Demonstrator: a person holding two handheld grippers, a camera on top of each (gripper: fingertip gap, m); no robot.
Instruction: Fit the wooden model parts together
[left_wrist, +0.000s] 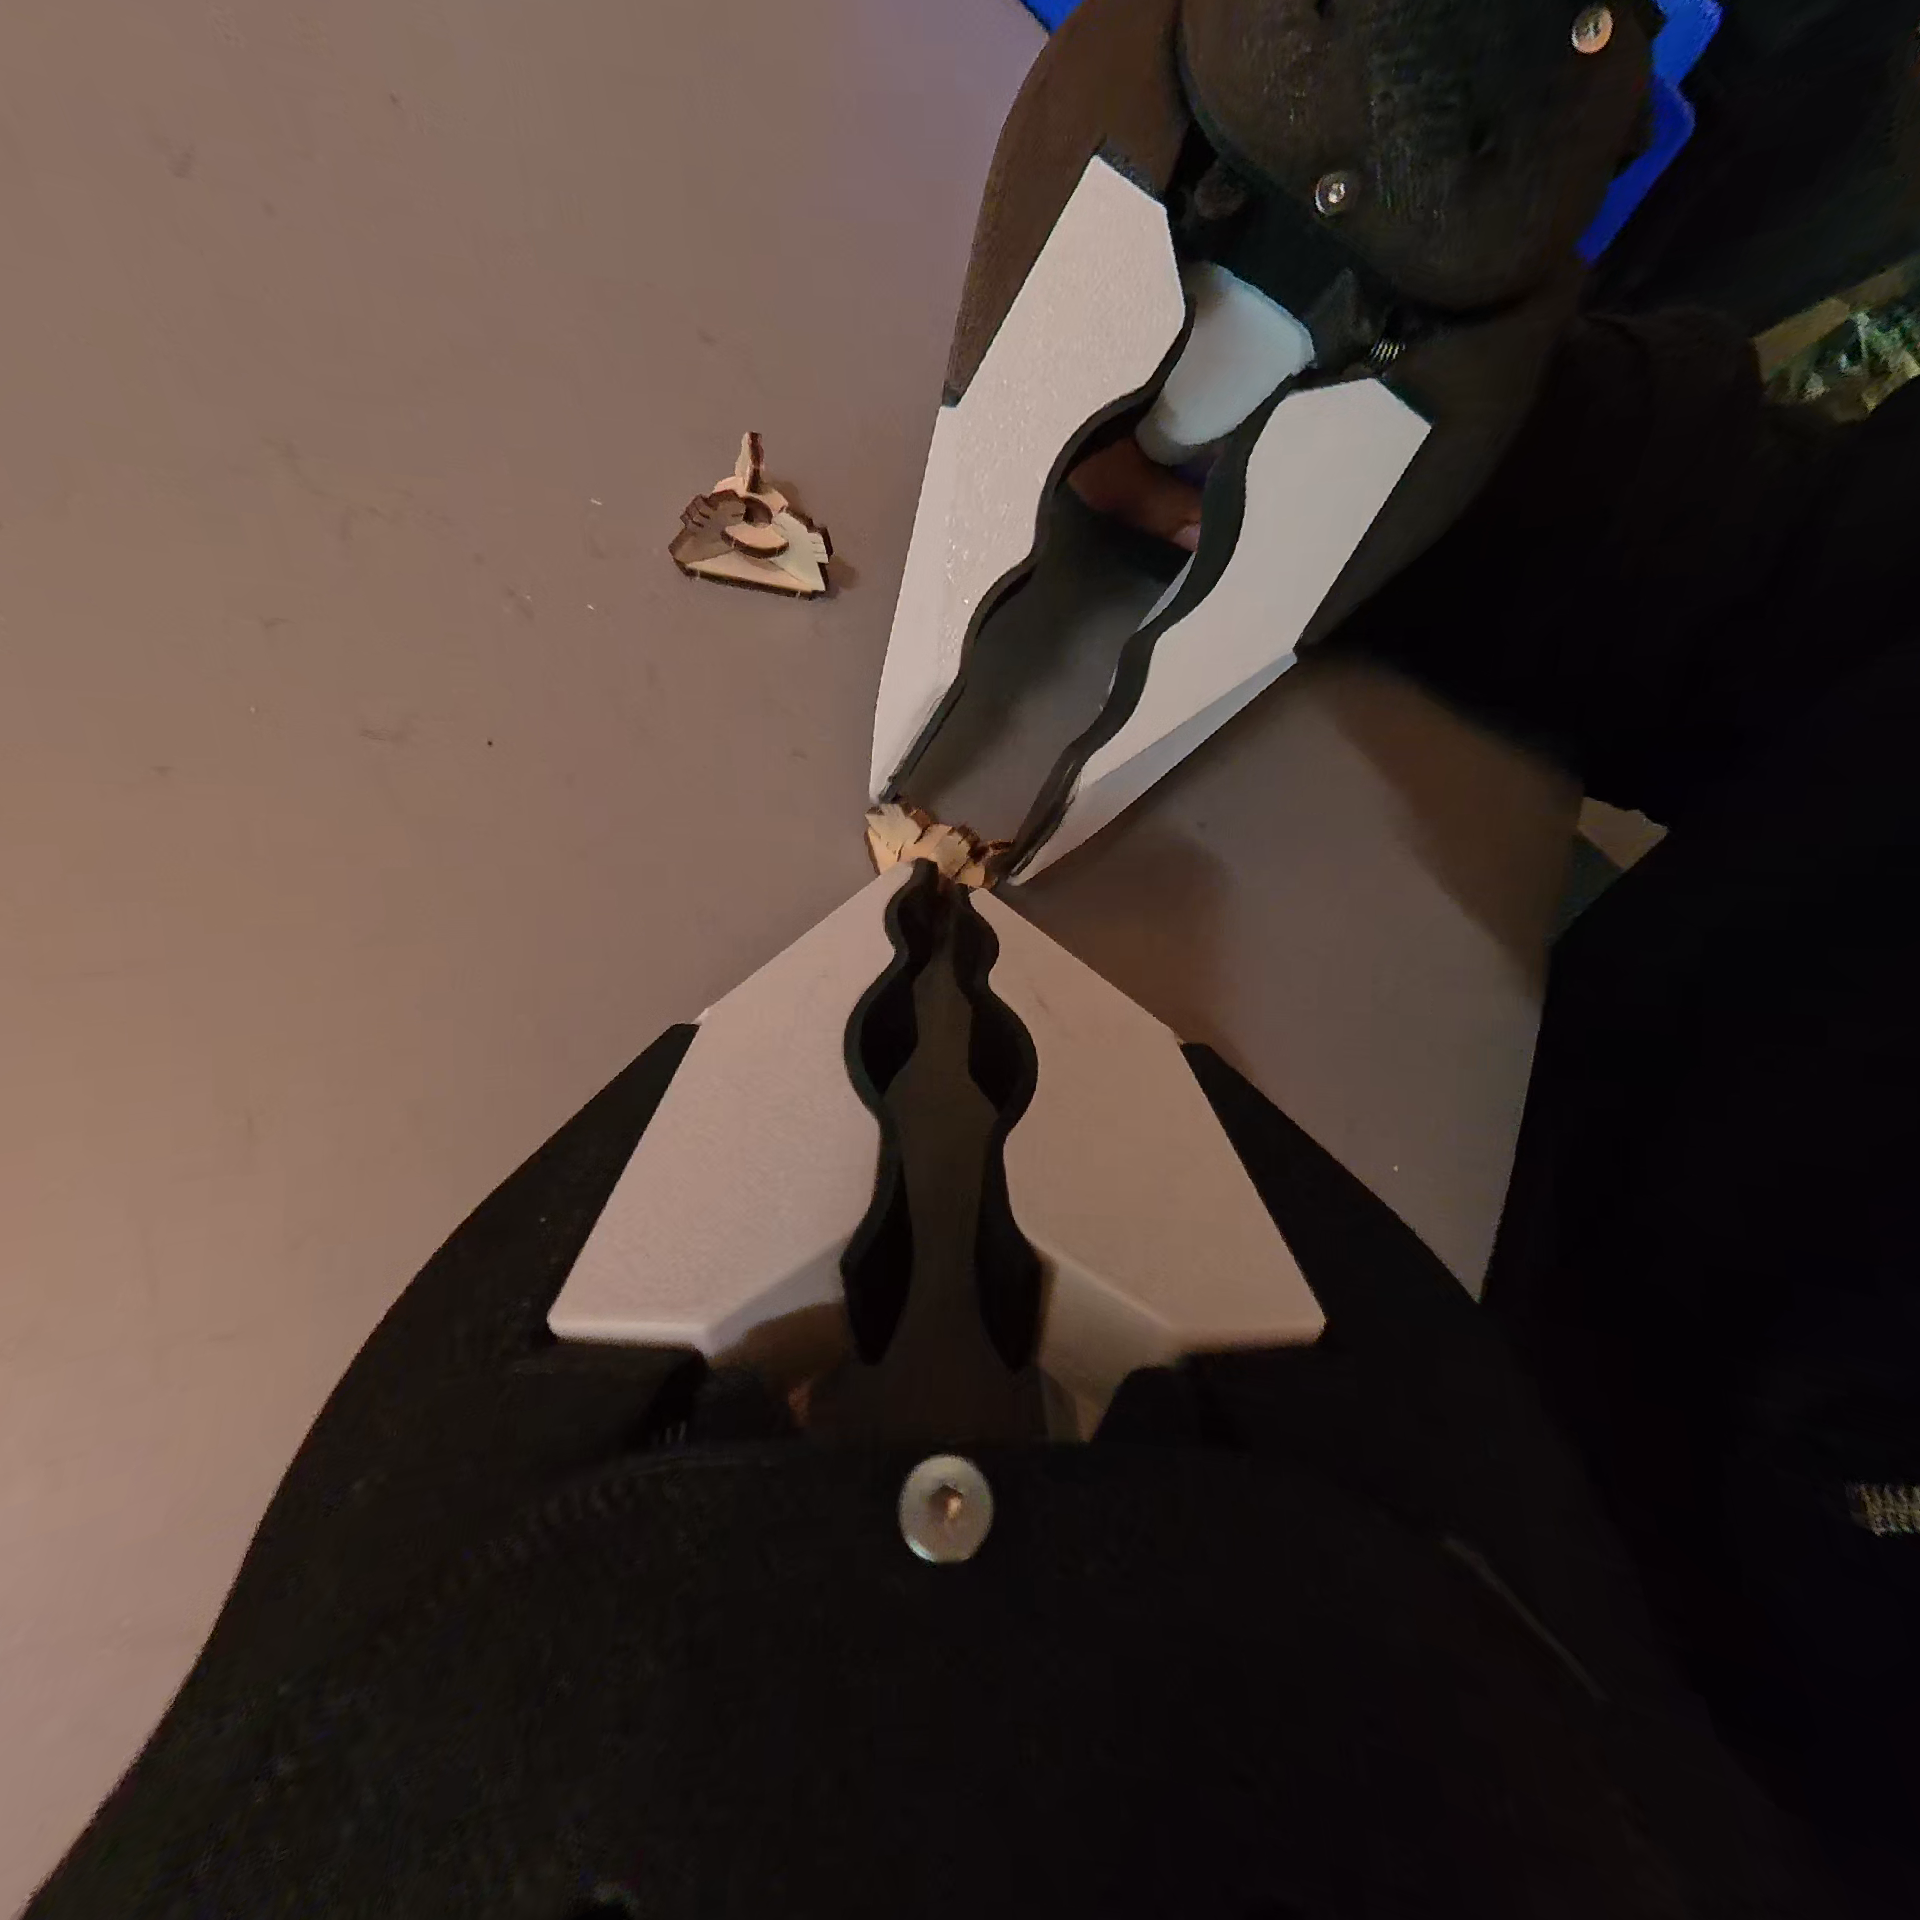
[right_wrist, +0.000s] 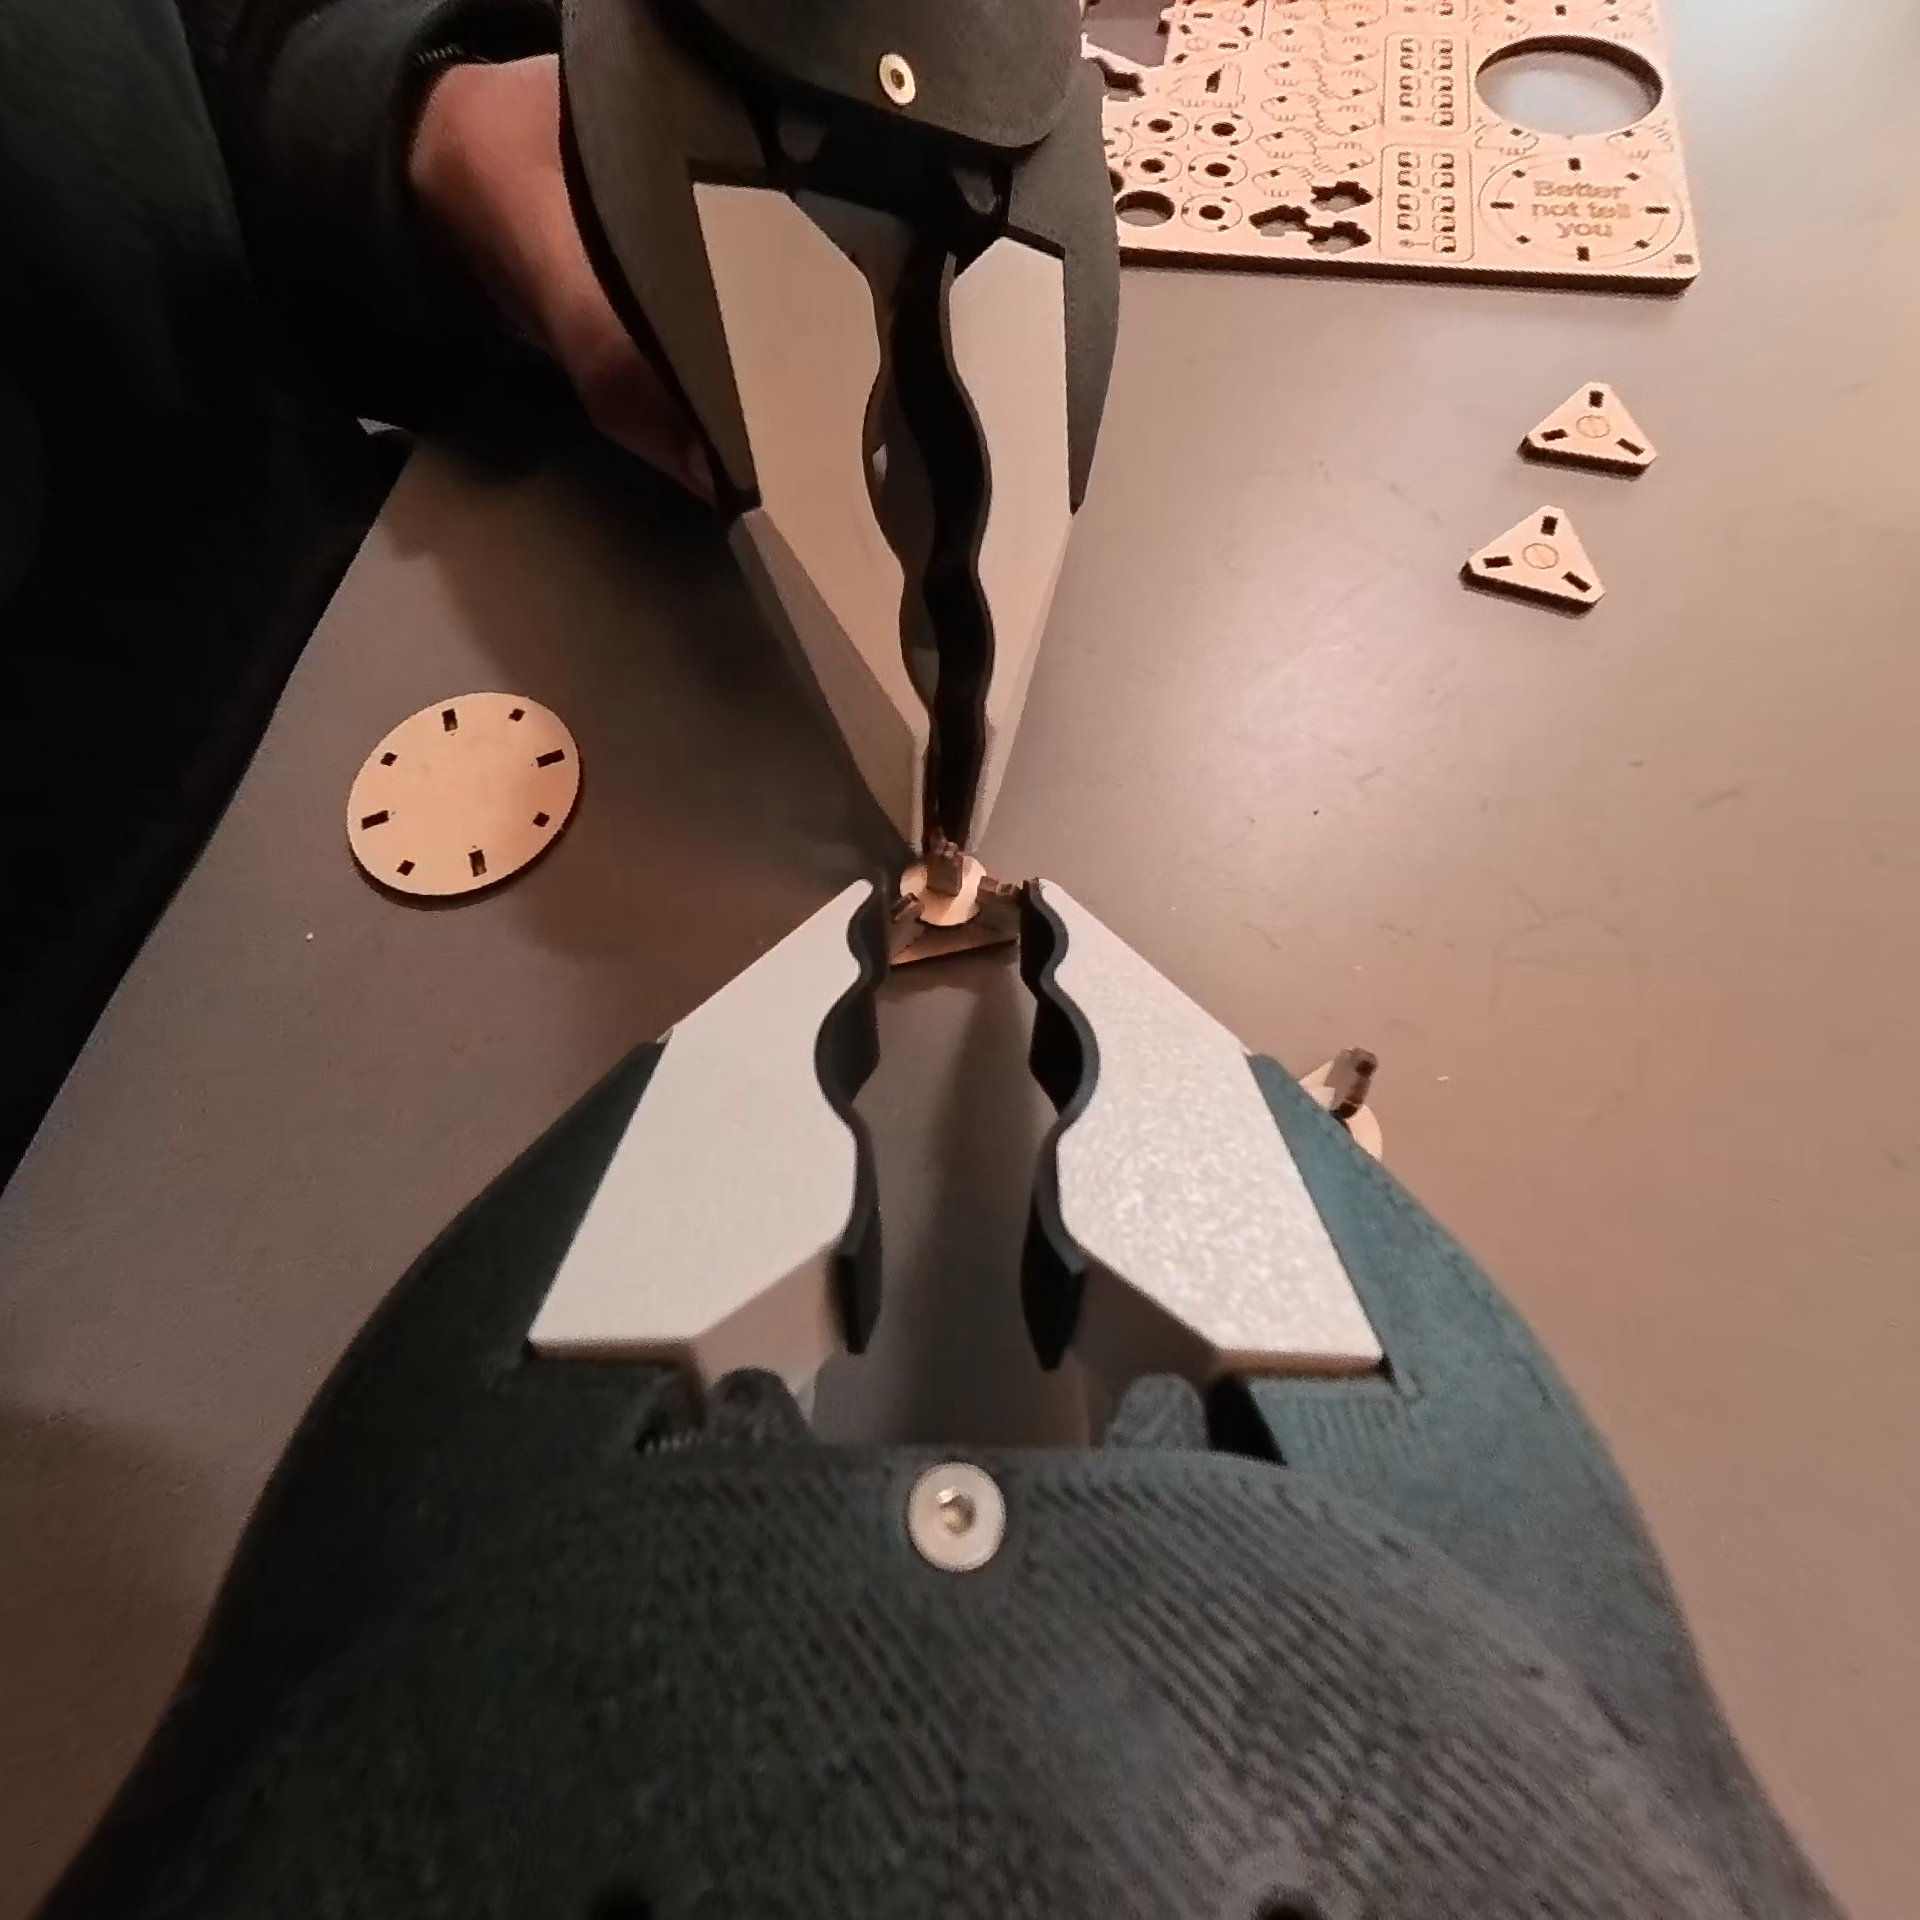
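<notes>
- Where the right wrist view is read left to right, a round wooden disc with small slots near its rim is seen first, flat on the grey-brown table near the table's left edge.
- At centre, a small triangular wooden assembly is seen: flat triangle base on the table, pale round washer on top, short peg standing upright from the middle; long axis of the peg is vertical, one straight edge of the base faces the right camera.
- The right gripper is partly open, its black pads set on the base's two sides; the left pad touches a corner, the right pad looks to be touching too, and the assembly is gripped.
- The left gripper is closed, pinching the upright peg from above.
- Right of centre, two loose wooden triangles lie flat, well apart from the grippers; a laser-cut wooden sheet lies behind them.
- In the left wrist view, a second small assembly sits alone on the table.
</notes>
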